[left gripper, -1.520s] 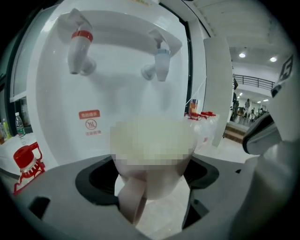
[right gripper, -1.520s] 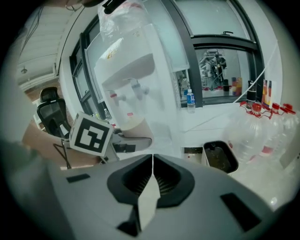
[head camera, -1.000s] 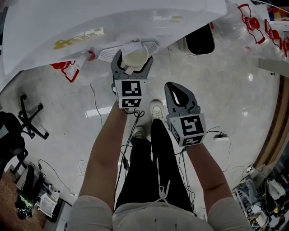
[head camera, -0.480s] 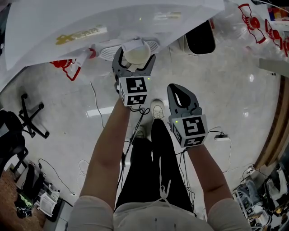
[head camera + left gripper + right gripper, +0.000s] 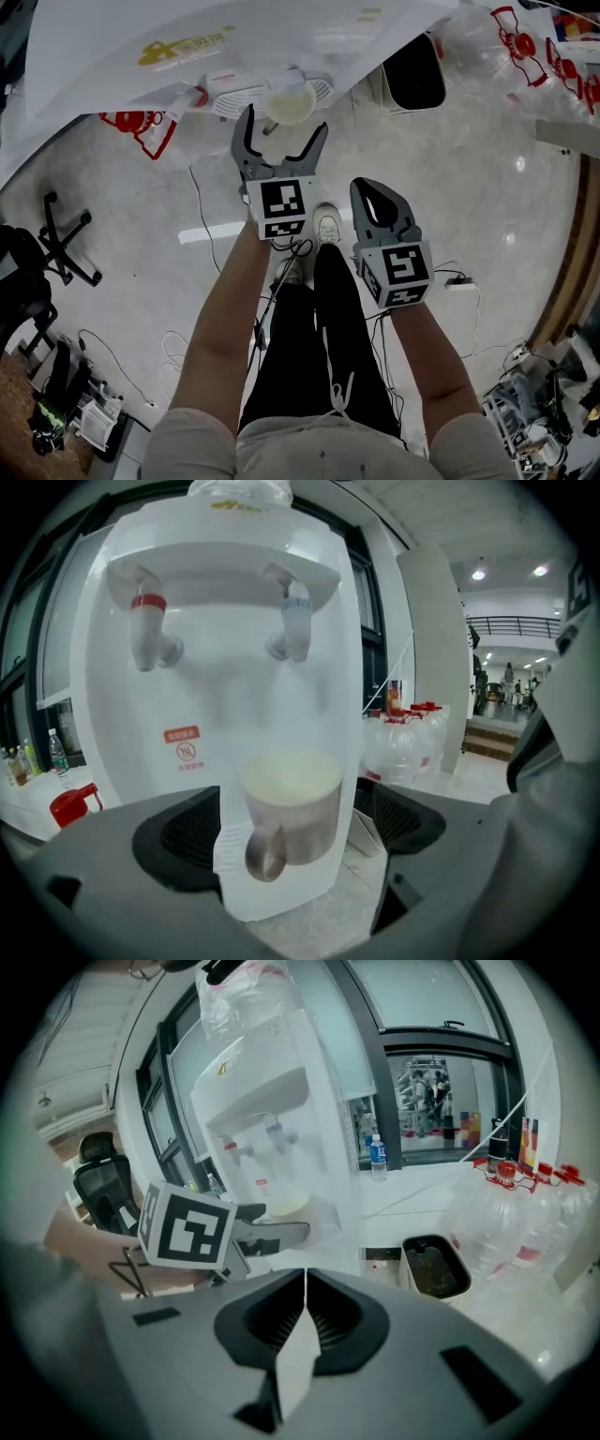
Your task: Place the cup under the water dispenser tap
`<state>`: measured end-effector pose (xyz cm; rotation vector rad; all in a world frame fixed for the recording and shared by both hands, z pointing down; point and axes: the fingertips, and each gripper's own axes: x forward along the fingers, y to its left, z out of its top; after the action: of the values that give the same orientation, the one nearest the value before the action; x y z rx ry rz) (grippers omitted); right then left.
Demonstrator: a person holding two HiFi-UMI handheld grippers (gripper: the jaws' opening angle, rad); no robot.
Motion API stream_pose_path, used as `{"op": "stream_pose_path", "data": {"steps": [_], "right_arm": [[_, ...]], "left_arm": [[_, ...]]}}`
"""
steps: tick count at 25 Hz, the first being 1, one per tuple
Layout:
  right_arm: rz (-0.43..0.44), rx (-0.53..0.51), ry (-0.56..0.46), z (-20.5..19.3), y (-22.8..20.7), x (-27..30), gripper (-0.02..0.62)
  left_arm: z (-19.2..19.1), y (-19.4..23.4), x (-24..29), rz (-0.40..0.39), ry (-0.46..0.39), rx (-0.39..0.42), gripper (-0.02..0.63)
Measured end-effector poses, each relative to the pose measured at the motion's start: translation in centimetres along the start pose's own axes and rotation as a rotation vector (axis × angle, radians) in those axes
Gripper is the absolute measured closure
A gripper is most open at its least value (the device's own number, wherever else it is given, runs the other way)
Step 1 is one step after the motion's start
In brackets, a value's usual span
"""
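White cup under blue tap of dispenser, loose between opening left gripper jaws; right gripper clenched, empty; bottles beside.

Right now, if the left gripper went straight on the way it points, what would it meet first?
Probably the cup, standing at the water dispenser, centred ahead of the left gripper, whose jaws are opening with their pads clear of it. How near it is remains unclear.
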<state>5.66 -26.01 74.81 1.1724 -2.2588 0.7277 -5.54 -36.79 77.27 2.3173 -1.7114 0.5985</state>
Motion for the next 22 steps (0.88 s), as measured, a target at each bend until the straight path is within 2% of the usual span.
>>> {"op": "stream_pose_path", "data": {"steps": [3,6,14,15,17,19,22], "right_arm": [[-0.006,-0.008,-0.004,0.2,0.4,-0.9,0.566],[-0.012,-0.018,-0.008,0.6,1.2,-1.8,0.566],[-0.019,-0.017,-0.044,2.6,5.0,-5.7,0.566],[-0.019,-0.014,-0.043,2.8,5.5,-6.2,0.566],[-0.023,-0.009,-0.053,3.5,6.2,-6.9,0.566],[-0.03,-0.006,-0.067,4.4,6.8,-7.5,0.566],[-0.041,-0.014,-0.095,6.3,7.7,-8.9,0.566]], "left_arm": [[1.8,-0.1,-2.2,0.007,-0.046,0.014,0.123],[3.1,-0.1,-4.9,0.009,-0.064,-0.005,0.123],[4.6,-1.5,-12.5,-0.069,-0.011,-0.13,0.141],[4.8,-1.5,-13.4,-0.068,-0.007,-0.145,0.175],[5.5,-0.9,-15.1,-0.035,-0.019,-0.166,0.309],[6.5,-0.1,-16.4,0.007,-0.043,-0.165,0.413],[8.2,0.5,-18.3,0.017,-0.065,-0.164,0.459]]}}
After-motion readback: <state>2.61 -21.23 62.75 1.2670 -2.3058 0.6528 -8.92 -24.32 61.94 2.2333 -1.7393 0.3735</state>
